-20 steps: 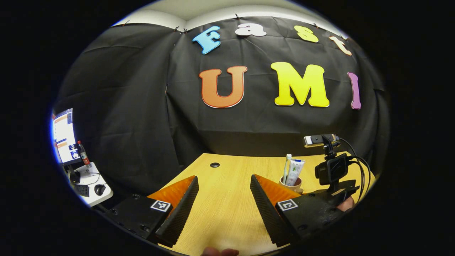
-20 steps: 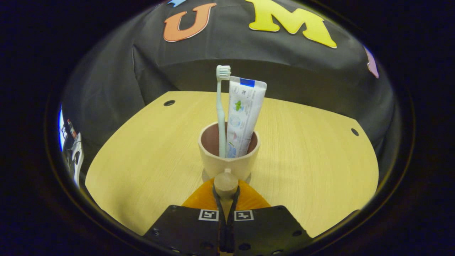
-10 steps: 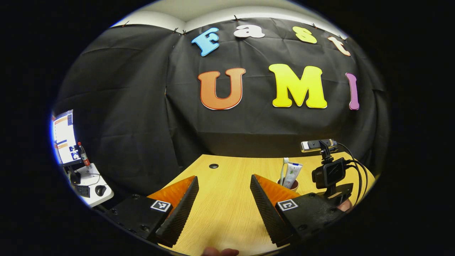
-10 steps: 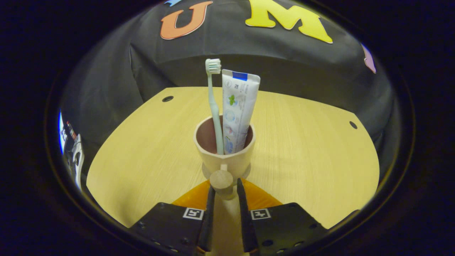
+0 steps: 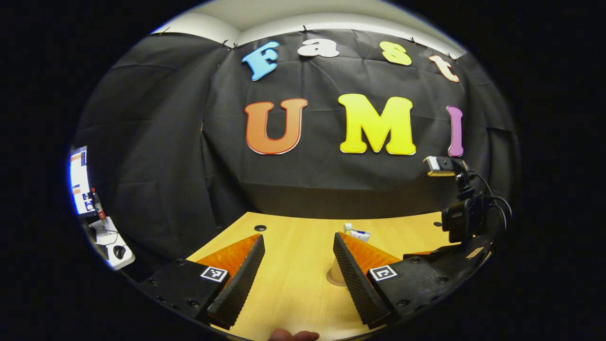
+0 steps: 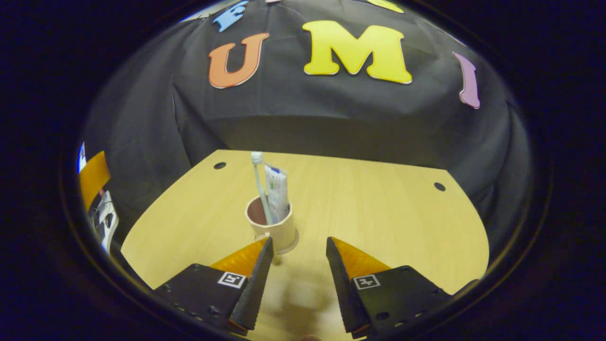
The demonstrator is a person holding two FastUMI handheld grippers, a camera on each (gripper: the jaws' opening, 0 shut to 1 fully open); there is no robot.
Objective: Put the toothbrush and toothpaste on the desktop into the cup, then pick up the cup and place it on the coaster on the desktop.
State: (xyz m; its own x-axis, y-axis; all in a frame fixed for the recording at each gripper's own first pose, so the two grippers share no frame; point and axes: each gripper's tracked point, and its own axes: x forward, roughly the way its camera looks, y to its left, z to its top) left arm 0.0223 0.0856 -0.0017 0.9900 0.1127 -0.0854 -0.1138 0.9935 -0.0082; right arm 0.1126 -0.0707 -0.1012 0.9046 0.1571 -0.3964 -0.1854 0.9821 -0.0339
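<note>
Cup (image 6: 270, 226) just left of centre in the right gripper view, standing on the coaster (image 6: 289, 246), toothbrush (image 6: 259, 187) and toothpaste (image 6: 277, 192) upright inside. Right gripper (image 6: 297, 279) at lower centre, spread wide, holding nothing, clear of the cup. Left gripper (image 5: 297, 279) at lower centre of the left gripper view, likewise wide and empty over the desktop (image 5: 293, 246). Placement apparently done; best to back straight away, low and slow, without brushing the handle or nudging the cup off the coaster.
</note>
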